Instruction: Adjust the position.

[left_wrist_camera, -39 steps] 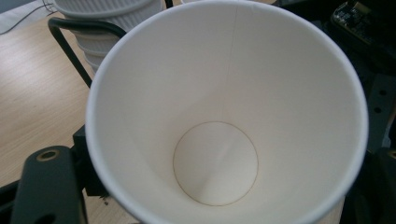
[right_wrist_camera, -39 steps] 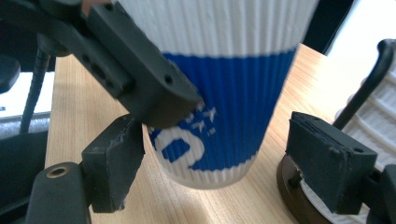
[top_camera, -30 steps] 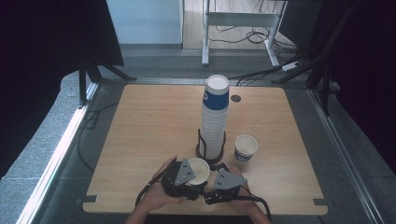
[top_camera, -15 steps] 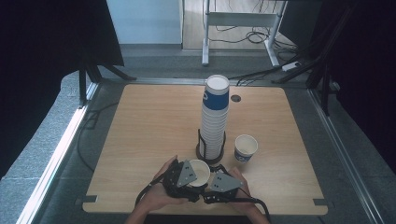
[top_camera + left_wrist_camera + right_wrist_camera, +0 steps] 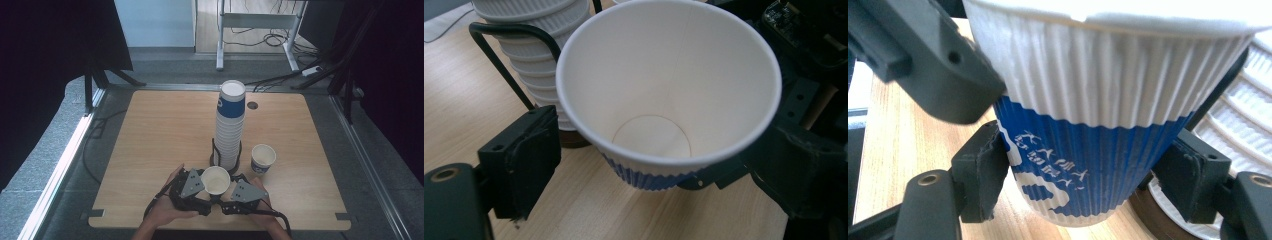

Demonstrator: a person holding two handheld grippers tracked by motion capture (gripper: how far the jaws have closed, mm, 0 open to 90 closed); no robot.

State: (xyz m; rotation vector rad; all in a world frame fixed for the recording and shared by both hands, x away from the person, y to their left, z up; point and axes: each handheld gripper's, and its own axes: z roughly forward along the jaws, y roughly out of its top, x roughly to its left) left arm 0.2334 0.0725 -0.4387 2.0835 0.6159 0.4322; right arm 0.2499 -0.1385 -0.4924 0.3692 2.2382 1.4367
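The cup sits upright between both claws at the near edge of the worktop, mouth up and empty inside, long axis vertical. The right claw has a pad pressed on either side of the blue lower band, so it's clamped on the cup. The left claw has one pad just beside the cup wall on one side and its other jaw under the rim on the far side; looks like it's gripping too, but I honestly can't tell if both pads touch. The hands are about equally near, one on each side, so the cup lies straight ahead of each claw.

Right behind it is the stack of nested cups in its wire holder, close enough that the held cup nearly brushes it. A second loose cup stands just right of the stack. My guess is any push forward would hit the stack or holder, so the free room is up, or left across the bare wood. The near edge is tight behind the hands.
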